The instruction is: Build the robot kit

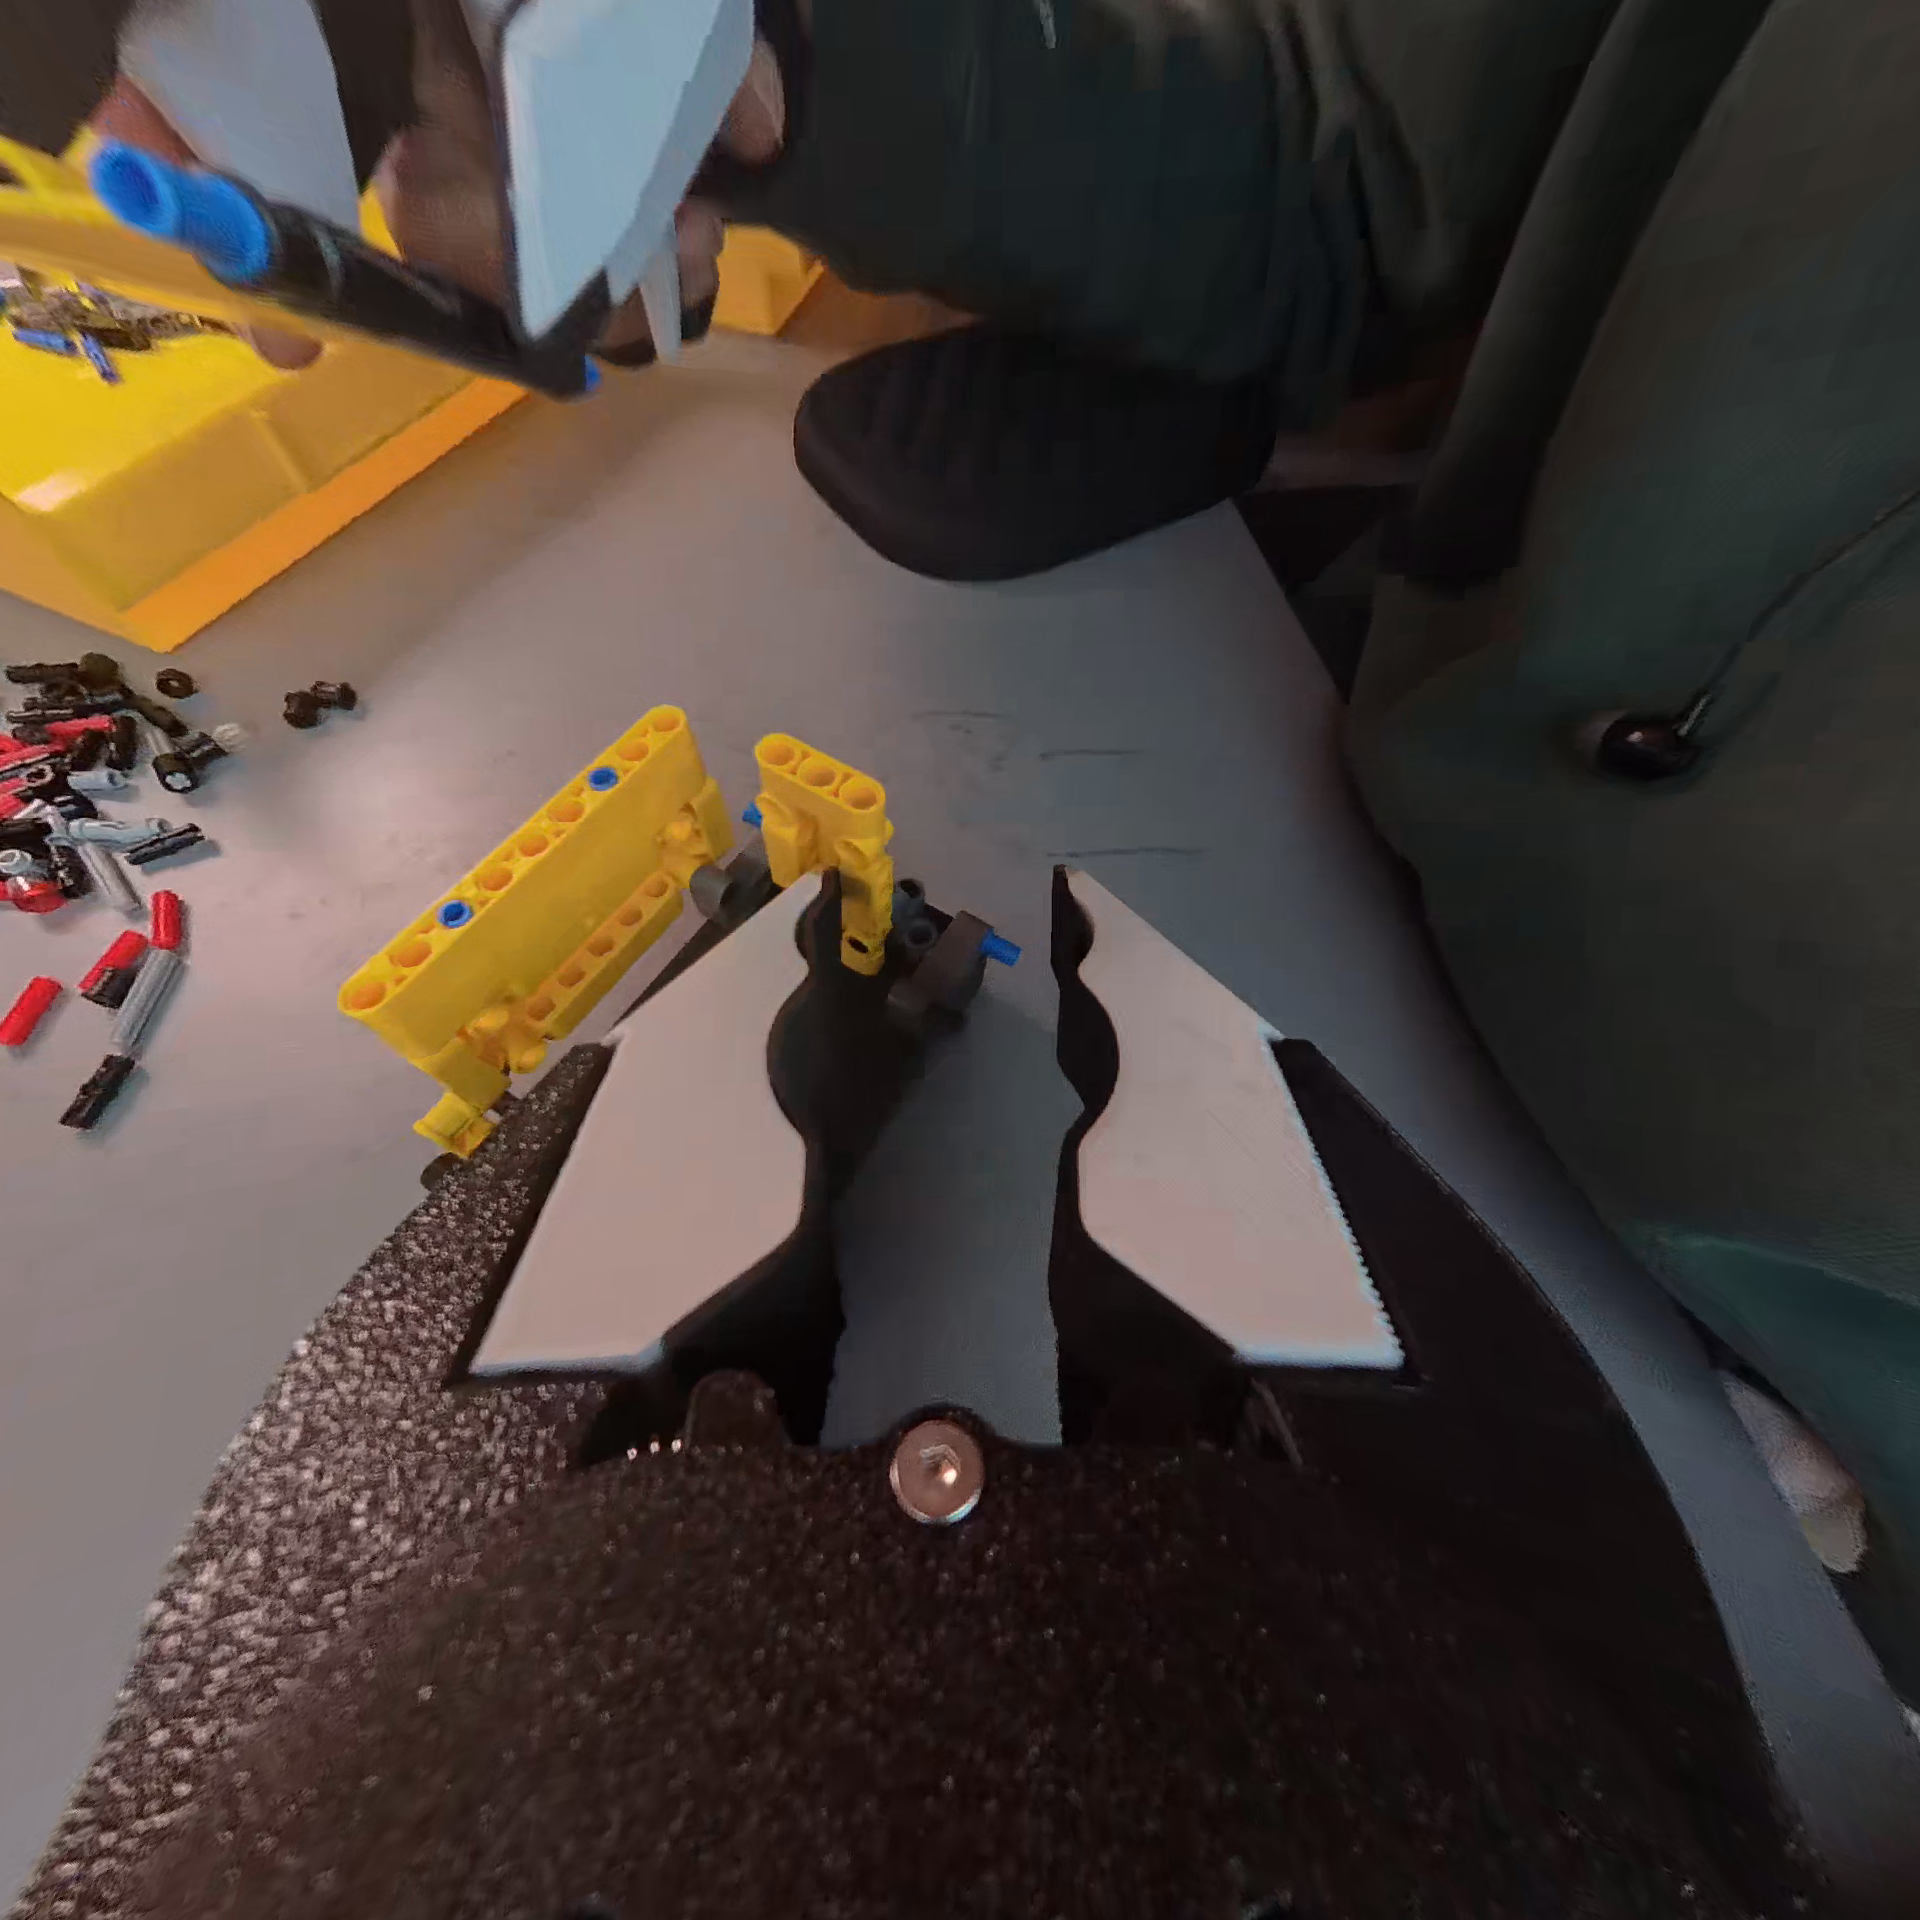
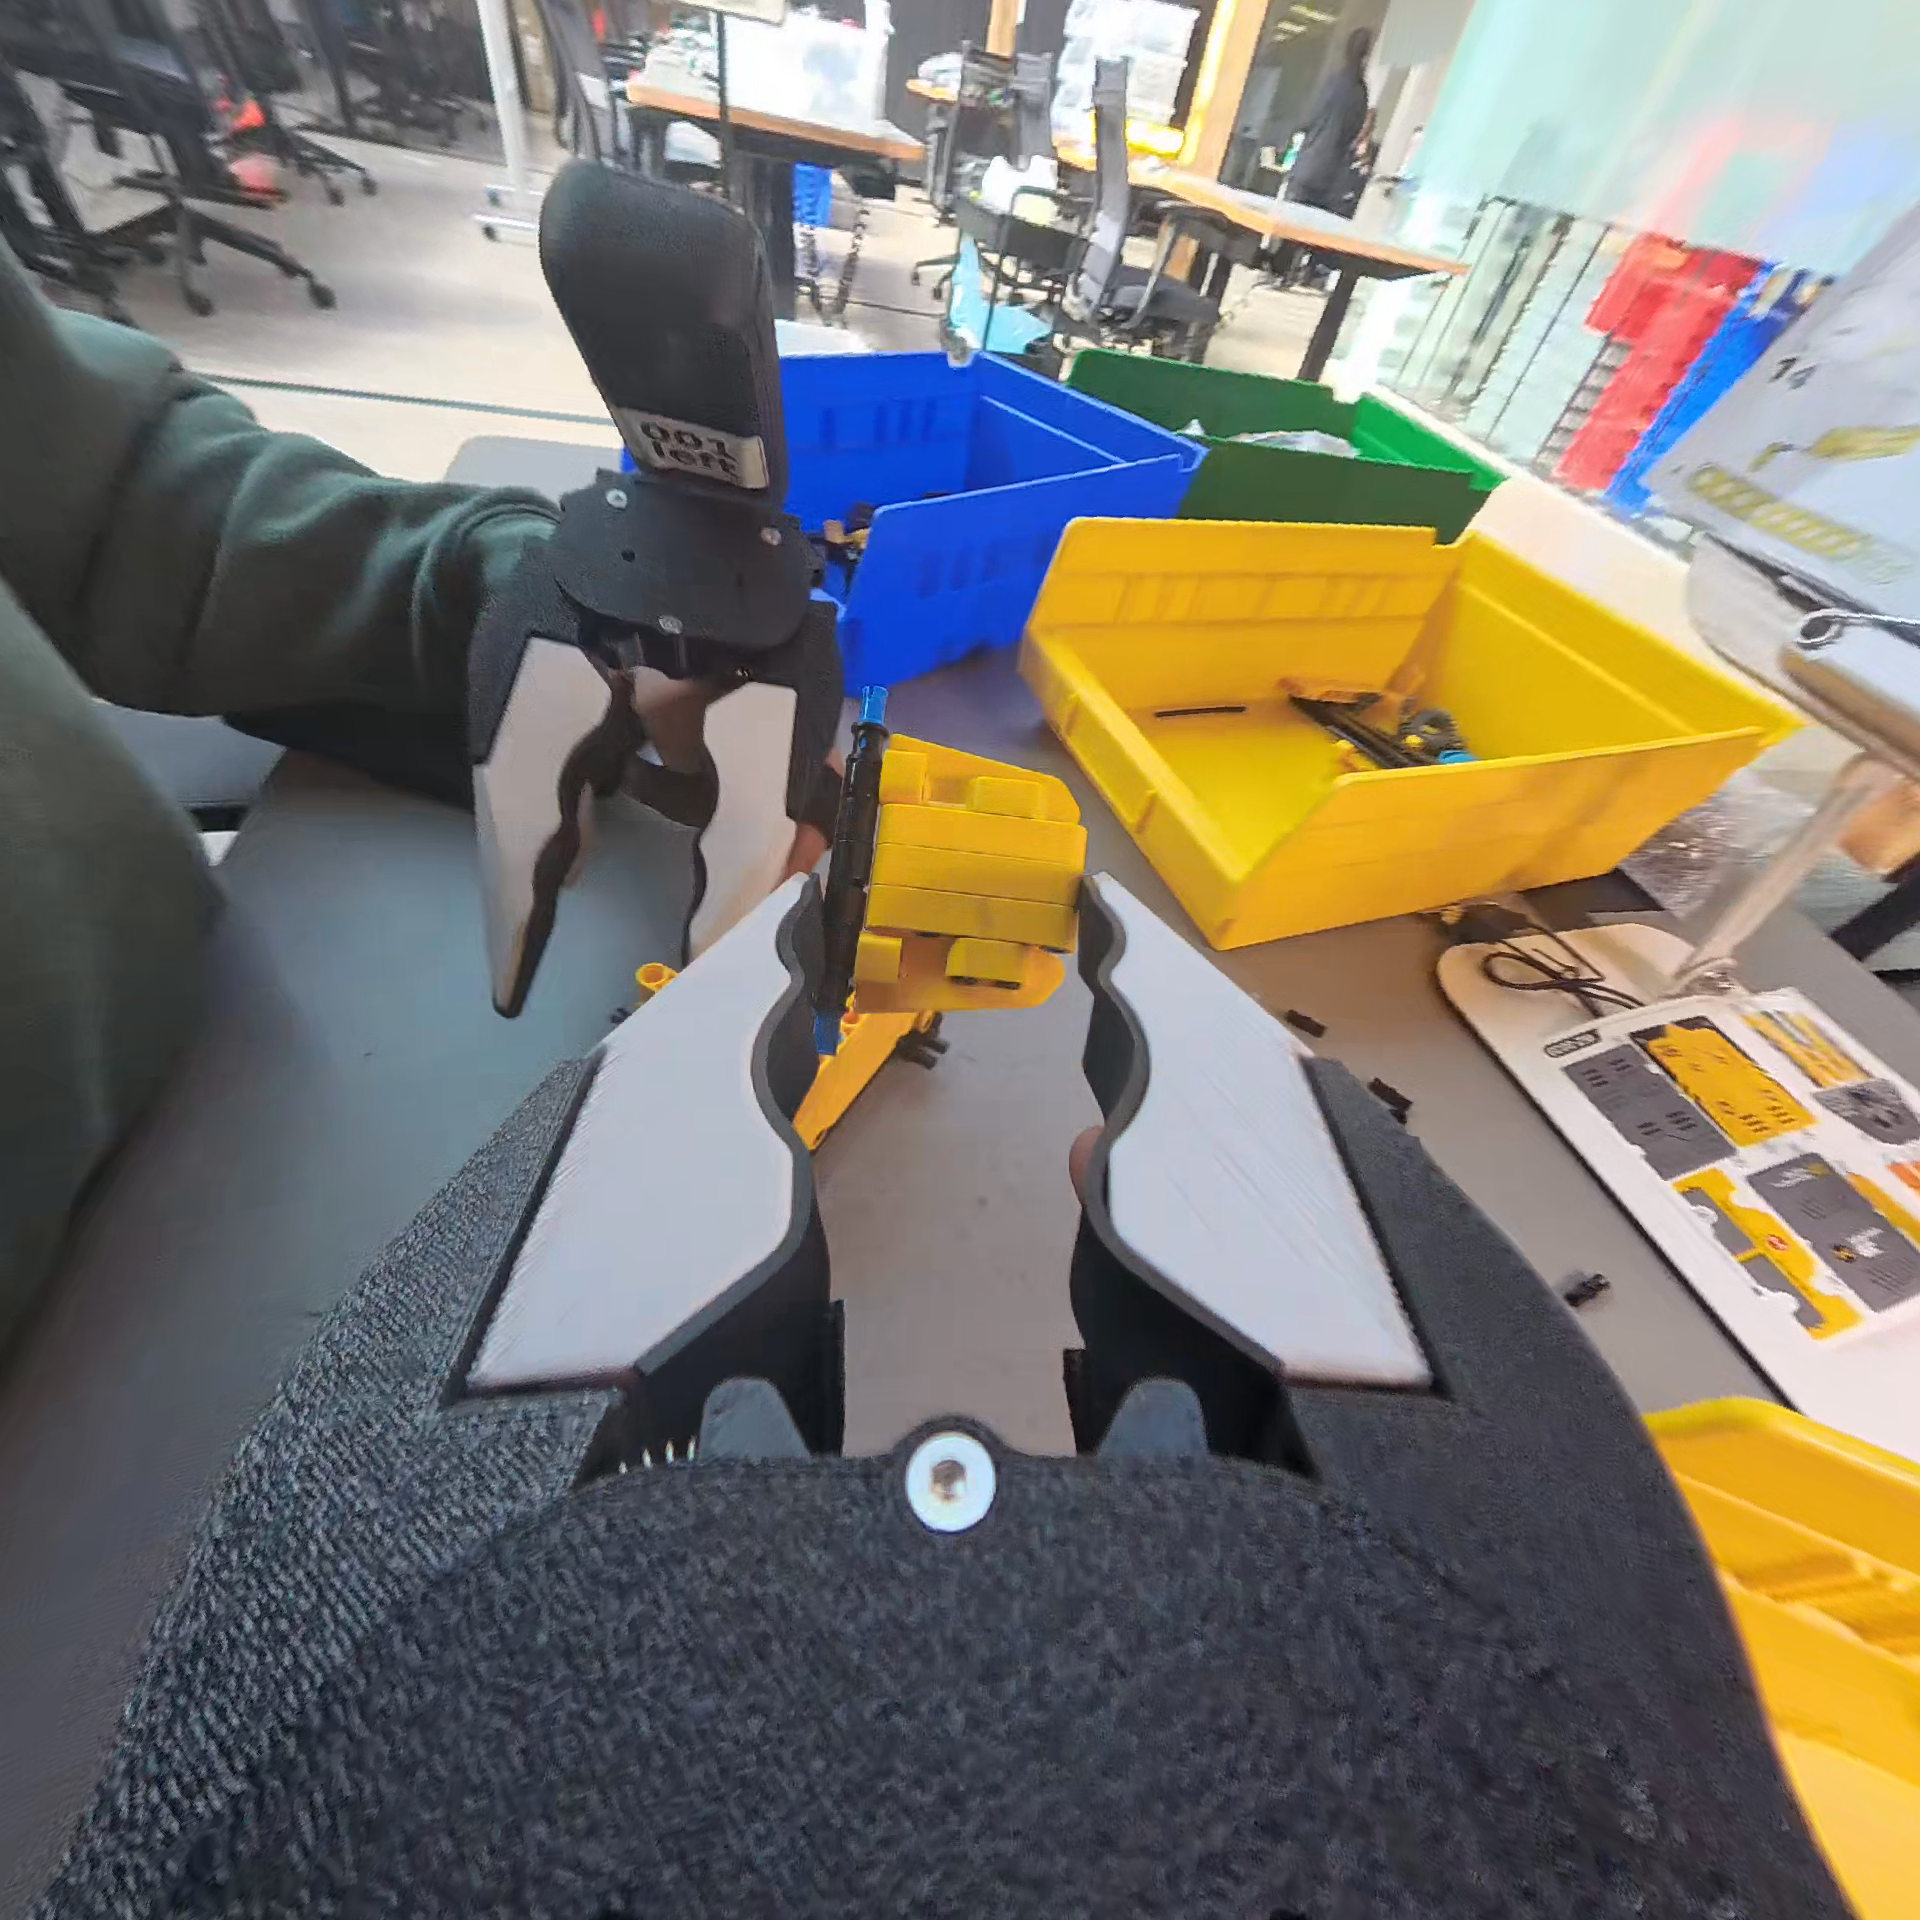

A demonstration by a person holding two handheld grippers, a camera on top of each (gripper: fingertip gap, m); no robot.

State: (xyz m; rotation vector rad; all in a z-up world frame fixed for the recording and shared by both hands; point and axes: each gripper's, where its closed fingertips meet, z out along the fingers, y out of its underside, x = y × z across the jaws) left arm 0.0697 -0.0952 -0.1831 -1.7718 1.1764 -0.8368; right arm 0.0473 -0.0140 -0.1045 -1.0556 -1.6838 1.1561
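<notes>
My right gripper [image 2: 948,888] is shut on a stack of yellow building-brick beams [image 2: 977,862] with a black beam [image 2: 854,862] and blue pins on its left side, held above the table. In the left wrist view that gripper [image 1: 613,343] appears blurred at top left with the black beam [image 1: 395,281]. My left gripper [image 1: 945,883] is open and low over the grey table. Its left fingertip is beside the small yellow end [image 1: 826,805] of a long yellow brick assembly [image 1: 540,914] lying there. The left gripper [image 2: 603,966] also shows open in the right wrist view.
Loose red, black and grey pins [image 1: 94,810] lie at the left. A yellow bin [image 2: 1382,717], a blue bin [image 2: 966,499] and a green bin [image 2: 1309,457] stand behind. An instruction sheet [image 2: 1725,1164] lies at the right. A dark green sleeve [image 2: 239,561] and a black chair arm [image 1: 1018,457] are close by.
</notes>
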